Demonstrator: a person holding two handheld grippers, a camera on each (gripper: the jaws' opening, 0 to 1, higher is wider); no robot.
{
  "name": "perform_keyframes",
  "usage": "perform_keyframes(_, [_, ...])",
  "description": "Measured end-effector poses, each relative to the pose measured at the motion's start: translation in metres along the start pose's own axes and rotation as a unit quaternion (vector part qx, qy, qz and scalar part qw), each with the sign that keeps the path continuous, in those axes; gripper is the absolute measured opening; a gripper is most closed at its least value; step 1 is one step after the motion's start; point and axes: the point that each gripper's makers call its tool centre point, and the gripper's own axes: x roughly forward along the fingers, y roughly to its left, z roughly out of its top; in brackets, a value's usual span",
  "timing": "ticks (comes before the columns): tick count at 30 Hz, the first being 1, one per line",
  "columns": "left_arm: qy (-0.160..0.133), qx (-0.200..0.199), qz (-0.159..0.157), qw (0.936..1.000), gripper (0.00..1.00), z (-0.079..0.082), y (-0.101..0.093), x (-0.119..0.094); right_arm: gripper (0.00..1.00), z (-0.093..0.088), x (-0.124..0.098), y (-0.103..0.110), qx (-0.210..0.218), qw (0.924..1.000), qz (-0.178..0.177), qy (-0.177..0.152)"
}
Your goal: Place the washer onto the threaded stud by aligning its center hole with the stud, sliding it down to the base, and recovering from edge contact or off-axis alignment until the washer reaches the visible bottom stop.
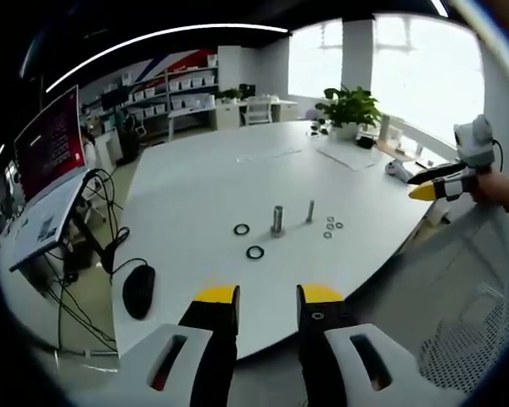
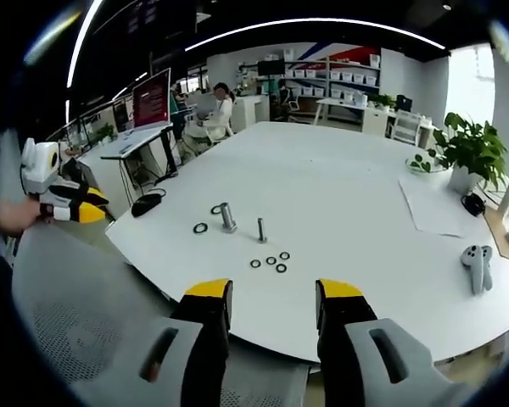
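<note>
Left gripper (image 1: 267,305): its jaws stood spread and empty at 6 o'clock of the left gripper view, off the near edge of the white table (image 1: 195,182).
Right gripper (image 2: 271,301): its jaws were likewise spread with nothing between them, at 6 o'clock of the right gripper view, back from the table edge.
Studs: a thick threaded stud (image 2: 227,216) stood upright near the middle of the table, with a thinner stud (image 2: 261,230) just beside it at its 4 o'clock in the right gripper view.
Large washers: one large washer (image 2: 200,227) lay flat at 8 o'clock of the thick stud and a second one (image 2: 216,209) at its 10 o'clock, both off the stud.
Small washers: a cluster of small washers (image 2: 271,261) lay at 5 o'clock of the thinner stud.
Step in hand: by my reading, the approach to pick up a washer, with nothing yet threaded.
Doing it well: a flat ring probably wanted a low, edge-on pinch, one jaw outside the rim and one in the hole.
Alignment: I would have held the ring level over the stud tip, then lowered it; on edge contact, lift slightly and recentre rather than push.
Risk: a tilted ring could have caught on the threads short of the base.
</note>
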Motion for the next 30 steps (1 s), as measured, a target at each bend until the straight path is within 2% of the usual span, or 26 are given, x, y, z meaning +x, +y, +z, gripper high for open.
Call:
perform_keyframes(7, [-0.014, -0.001, 0.001, 0.9999, 0.24, 0.004, 0.002, -0.003, 0.39, -0.003, 0.001, 0.003, -0.006, 0.9999, 0.008, 0.006])
perform_keyframes(10, [-0.022, -0.005, 0.005, 0.9997, 0.25, 0.008, 0.005, -0.004, 0.39, 0.002, 0.000, 0.004, 0.005, 0.9999, 0.015, -0.004])
perform_keyframes(19, [-0.022, -0.010, 0.011, 0.9996, 0.26, 0.007, 0.007, -0.005, 0.40, -0.001, 0.004, 0.009, 0.005, 0.9996, 0.027, 0.004])
perform_keyframes(25, [-0.010, -0.023, 0.016, 0.9996, 0.26, -0.001, 0.013, -0.003, 0.40, -0.005, 0.004, 0.015, 0.001, 0.9990, 0.042, 0.014])
perform_keyframes(30, [-0.013, -0.030, 0.024, 0.9992, 0.26, 0.001, 0.014, -0.006, 0.41, -0.005, 0.005, 0.017, 0.009, 0.9987, 0.049, 0.011])
